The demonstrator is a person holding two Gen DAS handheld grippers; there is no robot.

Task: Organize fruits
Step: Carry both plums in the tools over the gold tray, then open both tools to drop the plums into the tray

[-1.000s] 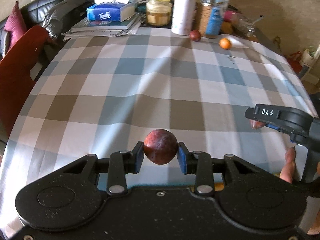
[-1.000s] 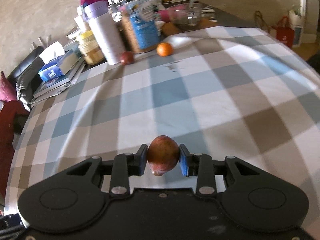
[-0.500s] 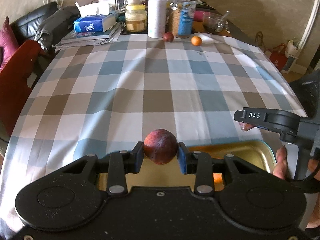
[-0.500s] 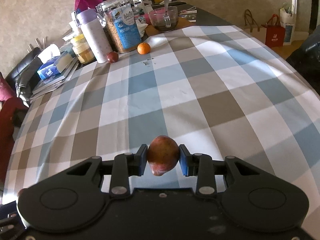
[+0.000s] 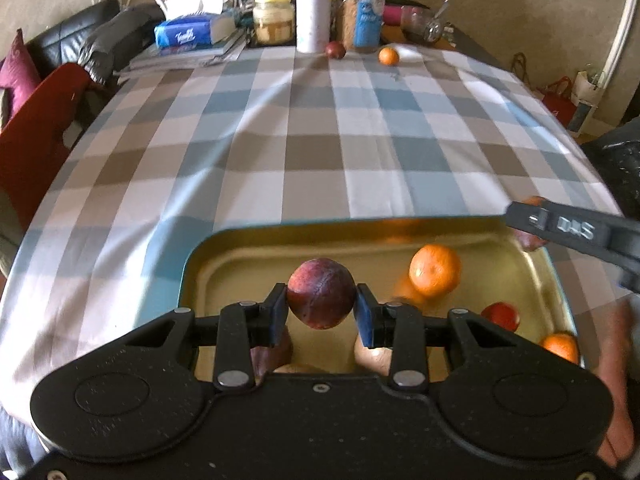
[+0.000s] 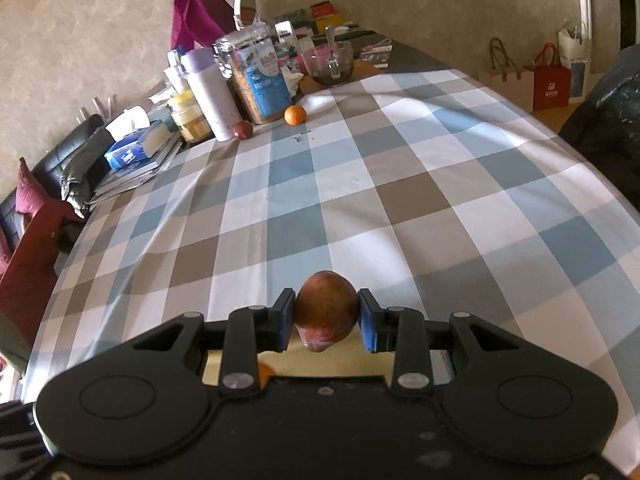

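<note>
Only left tongs (image 5: pixel 321 306) view shows tray (image 5: pixel 240 240) oranges (image 5: pixel 434 270).

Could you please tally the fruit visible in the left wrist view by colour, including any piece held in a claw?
Orange: 3, two in the gold tray at and, one far across the table.
Dark red: 4, one in the left claw at, one in the tray, one by the white bottle, one in the right claw at.
Total: 7; fruit hidden under the claw is not counted.
</note>
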